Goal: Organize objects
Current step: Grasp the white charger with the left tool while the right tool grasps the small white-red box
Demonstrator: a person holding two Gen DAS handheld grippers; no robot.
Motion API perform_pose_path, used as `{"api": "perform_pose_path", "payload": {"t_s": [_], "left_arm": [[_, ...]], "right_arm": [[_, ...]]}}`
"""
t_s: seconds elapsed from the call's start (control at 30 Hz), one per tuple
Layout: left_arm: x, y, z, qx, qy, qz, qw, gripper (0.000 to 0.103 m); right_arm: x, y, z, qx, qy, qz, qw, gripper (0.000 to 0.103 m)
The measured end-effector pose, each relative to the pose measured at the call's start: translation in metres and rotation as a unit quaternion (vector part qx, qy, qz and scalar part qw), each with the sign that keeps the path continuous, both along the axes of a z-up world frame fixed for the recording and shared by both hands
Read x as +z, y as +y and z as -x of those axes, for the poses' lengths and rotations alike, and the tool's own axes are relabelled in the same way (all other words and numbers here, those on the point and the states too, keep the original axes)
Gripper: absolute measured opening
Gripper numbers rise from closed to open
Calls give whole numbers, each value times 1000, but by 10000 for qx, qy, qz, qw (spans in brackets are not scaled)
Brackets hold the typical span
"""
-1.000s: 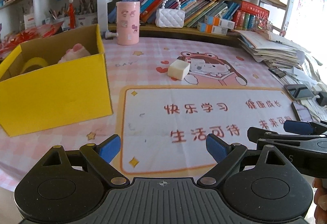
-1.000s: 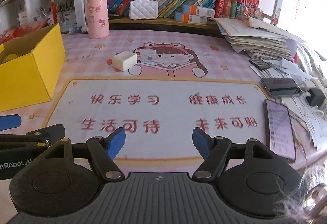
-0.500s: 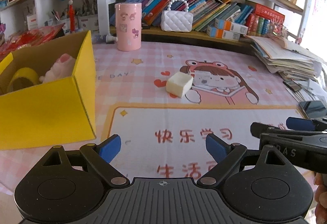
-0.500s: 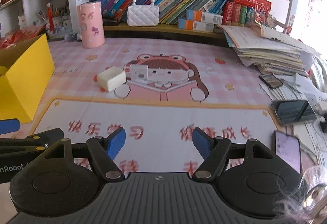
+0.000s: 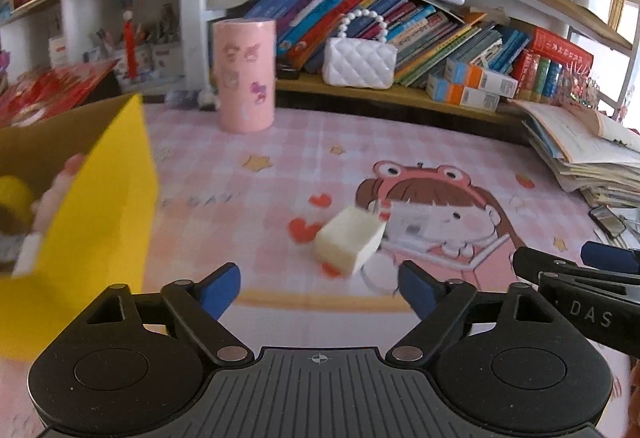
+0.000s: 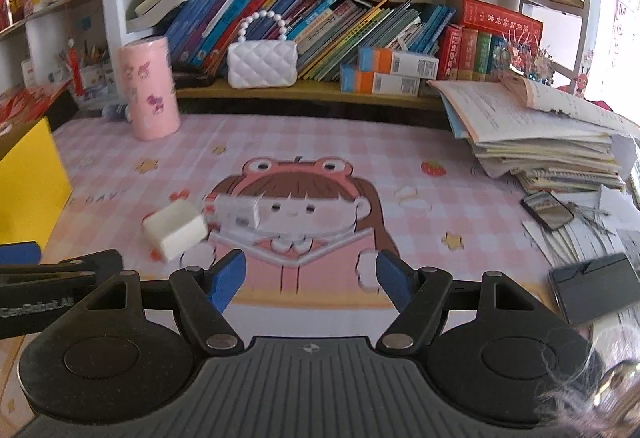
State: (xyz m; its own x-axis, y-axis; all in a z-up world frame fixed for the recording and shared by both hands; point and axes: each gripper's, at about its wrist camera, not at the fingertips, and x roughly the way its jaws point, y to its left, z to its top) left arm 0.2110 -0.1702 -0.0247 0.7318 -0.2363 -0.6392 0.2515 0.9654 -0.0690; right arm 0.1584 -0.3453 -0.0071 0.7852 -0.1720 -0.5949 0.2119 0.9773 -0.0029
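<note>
The left gripper, closing on nothing, and the spread, empty right gripper hover near the white block, right of the yellow box.

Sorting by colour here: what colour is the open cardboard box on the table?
Yellow outside, plain brown inside; the box shows best in the left wrist view.

Yellow box blurred, cut off left

Both grippers are matte black: a ribbed central plate marked with a small crosshair, round discs either side, silver screws at the linkage pivots. The left gripper and right gripper carry blue fingertip pads; white lettering marks their sides.
</note>
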Motion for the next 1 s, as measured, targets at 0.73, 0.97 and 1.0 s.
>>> {"api": "perform_pose_path", "payload": {"t_s": [0.73,0.97,1.0], "left_arm": [[-41,-47,-61,-491,171,-686,9963,36],[-23,10,-19,-130,405,-217,9989,34],[-22,19,-13,-60,457,-142,9988,34]], "right_arm": [[-12,-23,-35,99,172,-295,9994,70],[-27,5,-63,585,204,-391,9973,71],[-31,9,-69,636,216,-369,9971,71]]}}
